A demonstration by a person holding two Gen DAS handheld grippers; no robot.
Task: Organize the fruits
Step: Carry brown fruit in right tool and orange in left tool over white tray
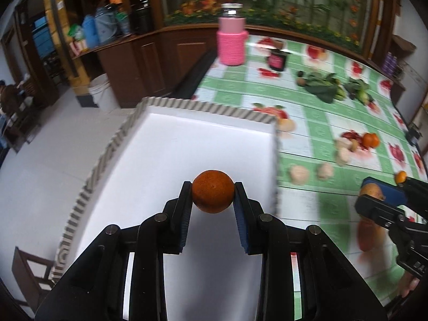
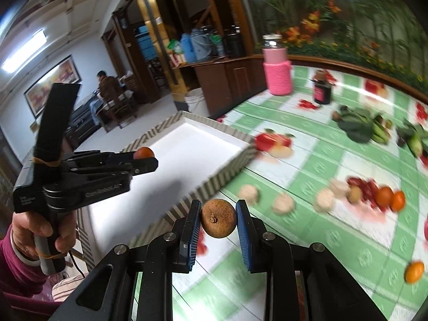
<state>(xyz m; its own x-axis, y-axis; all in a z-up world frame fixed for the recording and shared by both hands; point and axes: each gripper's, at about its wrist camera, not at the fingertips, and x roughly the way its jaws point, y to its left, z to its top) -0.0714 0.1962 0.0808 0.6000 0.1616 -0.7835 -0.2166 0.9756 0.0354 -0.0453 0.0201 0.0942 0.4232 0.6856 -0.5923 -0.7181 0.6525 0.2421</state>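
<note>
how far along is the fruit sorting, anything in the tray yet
Nothing shows in the white tray yet; what is visible of its floor is bare. In hand: the left gripper holds an orange above the tray, and the right gripper holds a brown fruit over the tablecloth, near the tray's edge. Left: two oranges, a small orange and several pale round pieces on the table.

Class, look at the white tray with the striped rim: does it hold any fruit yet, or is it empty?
Empty: the tray floor shows bare white; the orange sits gripped in the left tongs above it.
</note>
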